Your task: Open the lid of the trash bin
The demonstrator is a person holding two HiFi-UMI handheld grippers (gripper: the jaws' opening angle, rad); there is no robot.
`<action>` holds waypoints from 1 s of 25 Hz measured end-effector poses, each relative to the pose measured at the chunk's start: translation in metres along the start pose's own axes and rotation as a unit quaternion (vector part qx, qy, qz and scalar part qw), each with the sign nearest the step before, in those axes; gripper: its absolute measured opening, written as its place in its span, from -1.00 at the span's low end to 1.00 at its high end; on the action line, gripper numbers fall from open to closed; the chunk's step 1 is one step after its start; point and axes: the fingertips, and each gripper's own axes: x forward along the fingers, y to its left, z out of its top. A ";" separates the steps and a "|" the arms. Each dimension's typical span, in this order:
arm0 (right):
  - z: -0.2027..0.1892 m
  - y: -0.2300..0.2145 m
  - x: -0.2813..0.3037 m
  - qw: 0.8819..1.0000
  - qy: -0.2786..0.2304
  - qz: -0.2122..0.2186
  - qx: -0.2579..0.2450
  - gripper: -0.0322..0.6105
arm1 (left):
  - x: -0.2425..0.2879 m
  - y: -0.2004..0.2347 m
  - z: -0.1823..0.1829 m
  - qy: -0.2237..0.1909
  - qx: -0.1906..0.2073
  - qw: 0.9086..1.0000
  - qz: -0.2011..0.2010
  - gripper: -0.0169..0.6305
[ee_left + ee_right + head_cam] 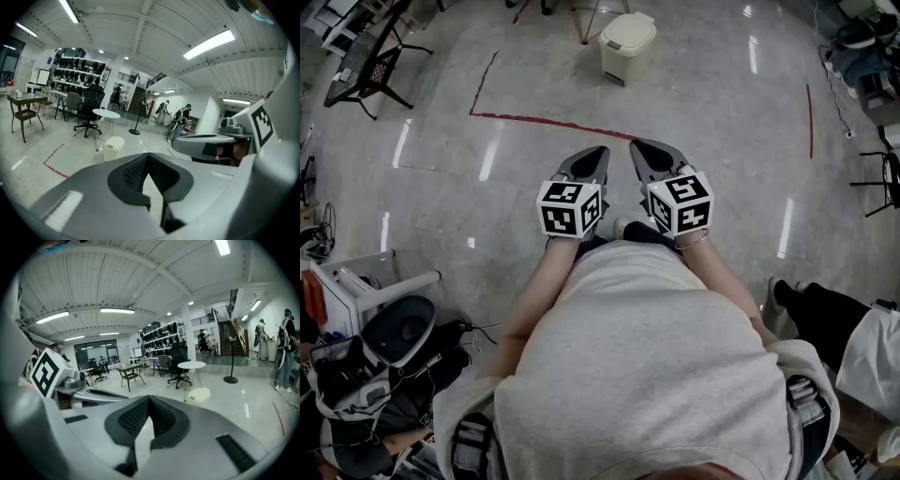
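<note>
The left gripper (147, 158) has its jaws drawn together at the tips with nothing between them, only a sliver of floor (534, 169) showing through the gap behind. The right gripper (150, 400) is the same. Both point forward side by side at the waist, which reads as a carrying posture. The trash bin (627, 44) stands well apart, beyond the red tape line (546, 120), lid down. Any pedal or hinge is too small to make out, and the person's torso hides the ground beneath.

Left hand-held gripper (598, 157) beside right hand-held gripper (642, 152); trash bin (627, 45) well ahead
</note>
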 end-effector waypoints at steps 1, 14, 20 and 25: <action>0.000 -0.001 0.001 1.000 0.000 0.000 0.000 -0.88 | 0.000 0.003 0.002 -0.002 -0.002 1.000 0.006 -0.92; 0.000 -0.013 -0.002 0.999 -0.010 0.029 0.014 -0.88 | 0.019 -0.003 -0.002 0.001 -0.018 1.000 0.022 -0.92; -0.002 -0.028 -0.002 0.999 -0.011 0.036 0.015 -0.88 | 0.025 -0.005 0.000 -0.014 -0.033 0.998 0.042 -0.92; -0.006 -0.040 0.005 0.999 -0.002 0.044 0.030 -0.88 | 0.037 -0.004 0.006 -0.016 -0.028 0.999 0.042 -0.92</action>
